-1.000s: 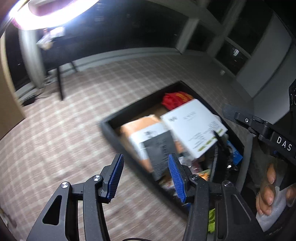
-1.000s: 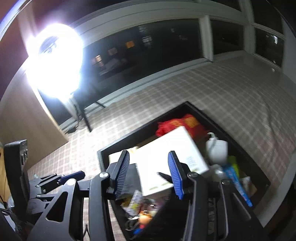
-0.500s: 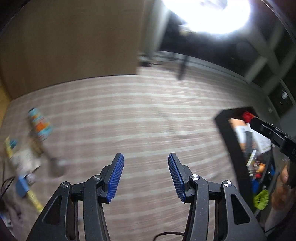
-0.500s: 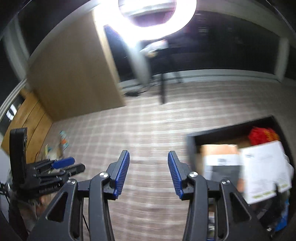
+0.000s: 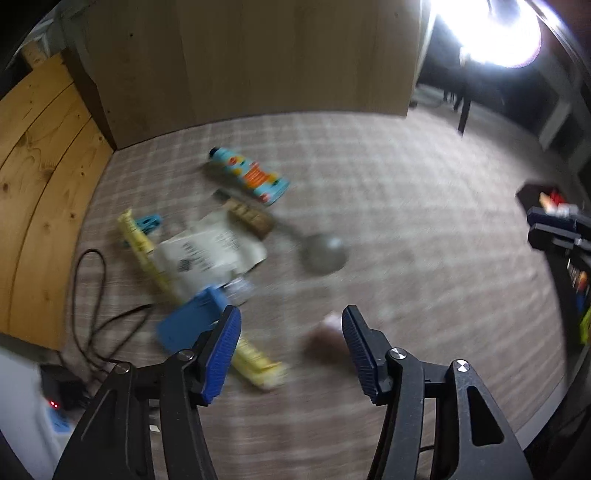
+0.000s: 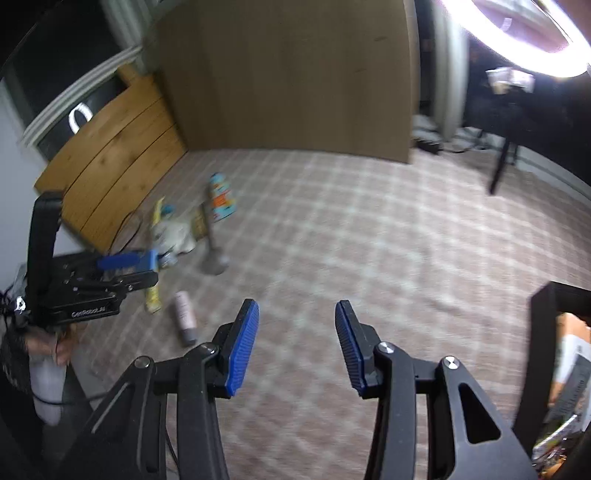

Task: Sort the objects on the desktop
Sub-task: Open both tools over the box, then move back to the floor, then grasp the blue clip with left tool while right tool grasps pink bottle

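Loose objects lie in a blurred heap on the checked cloth: a colourful tube (image 5: 251, 177), a metal spoon (image 5: 321, 251), a white pouch (image 5: 210, 254), a blue box (image 5: 188, 325), a yellow pack (image 5: 258, 362) and a small pink bottle (image 5: 328, 332). My left gripper (image 5: 291, 332) hangs above the heap's near edge. Its jaws are opening and hold nothing; the pink bottle lies on the cloth below the gap. My right gripper (image 6: 295, 343) is open and empty over bare cloth, to the right of the pink bottle (image 6: 184, 317). The left gripper (image 6: 147, 267) shows at that view's left.
A black bin (image 6: 543, 306) full of boxes and packets stands at the right. A wooden panel (image 5: 258, 55) closes the back and wooden boards (image 5: 40, 155) the left. A black cable (image 5: 96, 314) loops at the left edge. A ring light (image 5: 495, 33) glares at top right.
Both views have swung left, away from the black bin and over to the heap of loose objects. The left jaws stand wider than before. Both grippers stay empty.
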`<move>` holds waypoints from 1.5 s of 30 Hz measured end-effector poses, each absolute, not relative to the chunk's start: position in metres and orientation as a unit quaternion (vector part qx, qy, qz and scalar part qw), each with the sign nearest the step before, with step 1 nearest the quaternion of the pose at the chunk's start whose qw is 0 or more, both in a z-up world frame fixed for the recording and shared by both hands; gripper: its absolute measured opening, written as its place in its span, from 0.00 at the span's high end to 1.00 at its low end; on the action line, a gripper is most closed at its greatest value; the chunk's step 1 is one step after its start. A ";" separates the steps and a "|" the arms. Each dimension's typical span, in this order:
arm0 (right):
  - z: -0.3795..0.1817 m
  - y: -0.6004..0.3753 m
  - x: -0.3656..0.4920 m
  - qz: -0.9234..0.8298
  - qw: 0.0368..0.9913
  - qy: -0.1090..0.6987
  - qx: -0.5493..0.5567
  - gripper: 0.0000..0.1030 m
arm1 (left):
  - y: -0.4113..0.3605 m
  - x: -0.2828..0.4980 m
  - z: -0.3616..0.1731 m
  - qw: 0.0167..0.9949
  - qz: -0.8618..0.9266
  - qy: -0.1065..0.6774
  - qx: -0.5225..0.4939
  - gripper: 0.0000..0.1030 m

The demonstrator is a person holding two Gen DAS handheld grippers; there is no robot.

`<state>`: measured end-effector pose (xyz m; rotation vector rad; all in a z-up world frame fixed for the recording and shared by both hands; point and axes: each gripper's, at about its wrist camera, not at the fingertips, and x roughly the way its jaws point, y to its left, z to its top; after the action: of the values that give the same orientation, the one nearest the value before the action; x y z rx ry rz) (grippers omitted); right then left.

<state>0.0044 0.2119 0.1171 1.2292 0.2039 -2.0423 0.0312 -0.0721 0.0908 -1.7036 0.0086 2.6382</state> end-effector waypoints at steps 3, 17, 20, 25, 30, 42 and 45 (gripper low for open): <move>0.110 0.184 0.020 -0.780 0.384 0.096 0.484 0.55 | -0.085 0.036 0.083 0.016 0.833 0.030 -0.552 0.45; 0.059 0.079 0.060 -0.755 0.398 0.142 0.501 0.50 | -0.116 0.023 0.047 0.068 0.812 0.129 -0.565 0.37; 0.048 0.069 0.059 -0.749 0.396 0.149 0.510 0.50 | -0.125 0.021 0.043 0.079 0.814 0.107 -0.566 0.37; 0.037 0.058 0.063 -0.743 0.394 0.171 0.514 0.50 | -0.129 0.021 0.042 0.091 0.816 0.099 -0.562 0.36; 0.027 0.057 0.064 -0.739 0.387 0.183 0.521 0.54 | -0.132 0.022 0.041 0.107 0.814 0.075 -0.566 0.41; 0.023 0.070 0.054 -0.736 0.383 0.169 0.532 0.81 | -0.120 0.028 0.042 0.100 0.809 0.046 -0.577 0.63; 0.024 0.077 0.051 -0.738 0.382 0.159 0.533 0.81 | -0.114 0.037 0.043 0.088 0.812 0.038 -0.575 0.64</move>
<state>0.0515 0.0775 0.0243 1.3596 0.4065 -1.8832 0.0368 -0.1136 0.0426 -1.7113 0.1130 2.4182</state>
